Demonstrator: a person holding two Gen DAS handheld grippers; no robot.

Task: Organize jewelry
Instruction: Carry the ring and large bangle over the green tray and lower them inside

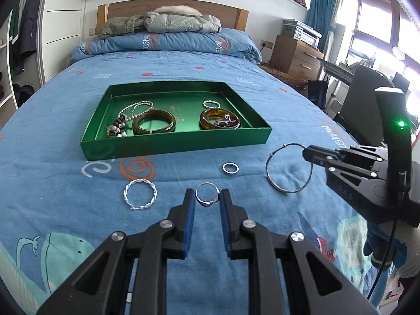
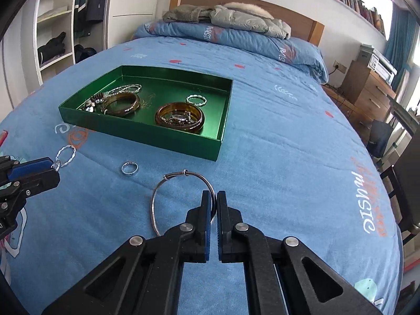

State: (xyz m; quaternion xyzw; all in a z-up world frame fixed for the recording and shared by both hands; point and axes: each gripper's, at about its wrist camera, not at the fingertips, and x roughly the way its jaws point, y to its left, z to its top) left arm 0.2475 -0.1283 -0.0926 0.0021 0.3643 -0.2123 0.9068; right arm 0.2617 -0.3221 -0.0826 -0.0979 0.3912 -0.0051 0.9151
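A blue bedspread (image 1: 65,183) carries a green tray (image 1: 178,141) of bangles and chains. Near it, the left gripper (image 1: 208,197) pinches a small silver ring (image 1: 206,194) between its blue pads, the ring standing upright across the gap. The right gripper (image 2: 213,202) is clenched on the rim of a thin wire bangle (image 2: 168,183), whose loop hangs out to the left of the jaws. A twisted bracelet (image 1: 140,193) and a plain band (image 1: 231,168) lie loose on the cover between them and the tray.
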